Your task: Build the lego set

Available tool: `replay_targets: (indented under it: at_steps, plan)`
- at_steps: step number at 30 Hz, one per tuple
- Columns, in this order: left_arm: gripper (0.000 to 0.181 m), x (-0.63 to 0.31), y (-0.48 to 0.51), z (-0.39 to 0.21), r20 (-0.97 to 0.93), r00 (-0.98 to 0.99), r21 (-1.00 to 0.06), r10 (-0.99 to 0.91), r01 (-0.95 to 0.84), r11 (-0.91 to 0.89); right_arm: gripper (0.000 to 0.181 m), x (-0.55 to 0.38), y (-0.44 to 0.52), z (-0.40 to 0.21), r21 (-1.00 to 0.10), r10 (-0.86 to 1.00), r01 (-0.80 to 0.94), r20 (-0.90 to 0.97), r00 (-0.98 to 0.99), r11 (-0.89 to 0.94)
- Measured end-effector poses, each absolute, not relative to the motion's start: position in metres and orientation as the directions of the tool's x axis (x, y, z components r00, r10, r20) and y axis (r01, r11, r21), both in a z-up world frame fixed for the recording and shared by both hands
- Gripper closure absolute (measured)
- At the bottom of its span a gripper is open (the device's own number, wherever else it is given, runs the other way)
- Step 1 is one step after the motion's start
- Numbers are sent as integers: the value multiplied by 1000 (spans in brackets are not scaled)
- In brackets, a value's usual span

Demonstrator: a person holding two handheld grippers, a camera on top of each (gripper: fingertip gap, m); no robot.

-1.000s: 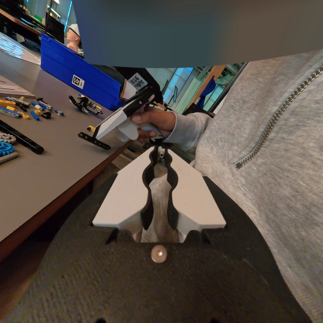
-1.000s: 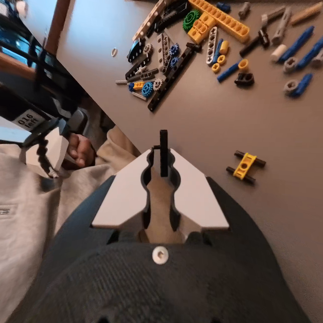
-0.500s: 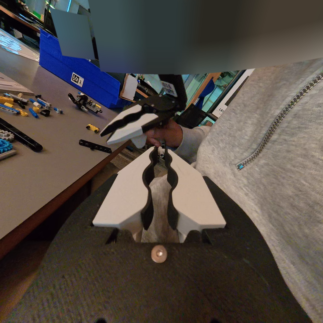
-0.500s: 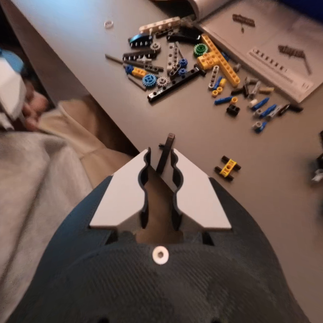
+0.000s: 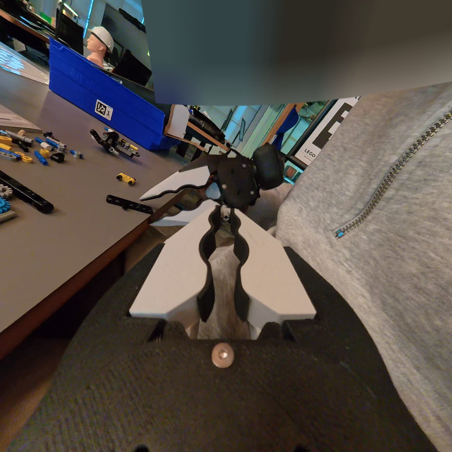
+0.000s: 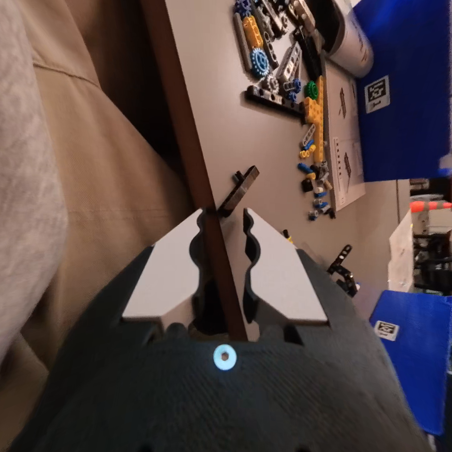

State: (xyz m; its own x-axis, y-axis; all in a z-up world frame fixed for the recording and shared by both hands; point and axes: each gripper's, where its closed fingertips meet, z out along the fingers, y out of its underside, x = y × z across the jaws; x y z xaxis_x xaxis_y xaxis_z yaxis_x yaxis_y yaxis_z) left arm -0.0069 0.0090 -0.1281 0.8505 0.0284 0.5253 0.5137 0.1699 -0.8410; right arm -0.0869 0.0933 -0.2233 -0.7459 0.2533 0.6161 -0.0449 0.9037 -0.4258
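My left gripper (image 5: 223, 210) is held off the table in front of a grey hoodie, shut on a small pale pin (image 5: 225, 216) at its fingertips. My right gripper (image 6: 225, 211) is open and empty, rolled on its side, with the table's brown edge running between its jaws. It also shows in the left wrist view (image 5: 146, 211), jaws spread at the table edge. A short black beam (image 6: 241, 193) with a pin sticking out of it lies on the table just beyond the right fingertips. The beam also shows in the left wrist view (image 5: 129, 204).
A yellow connector with black pins (image 5: 125, 178) and a partly built black assembly (image 5: 115, 144) lie farther in. Loose pieces (image 6: 310, 110) and an instruction booklet (image 6: 347, 151) lie before a blue bin (image 5: 105, 97). A second blue bin (image 6: 411, 342) stands right. The gap from one gripper's tips to the other's is roughly 15 centimetres.
My right gripper let go of the black beam, opened wide, rolled onto its side and drew back to the table edge. The beam stays on the table. My left gripper barely moved.
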Motion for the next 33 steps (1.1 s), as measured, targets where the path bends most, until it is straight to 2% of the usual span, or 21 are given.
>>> replay_targets:
  at_steps: [8,14,20,26,33]
  plan:
    - [176,-8,9,-129,528,849,-840,32,516,169,165,-82,89,-227,-326,133,-143,693,-709,934]
    - [176,-8,10,-130,533,845,-837,29,522,167,170,-81,88,-224,-404,230,-74,652,-723,912]
    - [176,-8,10,-129,536,844,-835,25,525,167,159,-81,82,-211,-439,255,-91,666,-701,894]
    - [176,-7,9,-129,534,845,-836,24,523,167,155,-81,78,-220,-390,187,-131,677,-712,911]
    - [176,-7,9,-129,533,846,-836,23,523,167,160,-84,76,-221,-334,141,-147,701,-699,931]
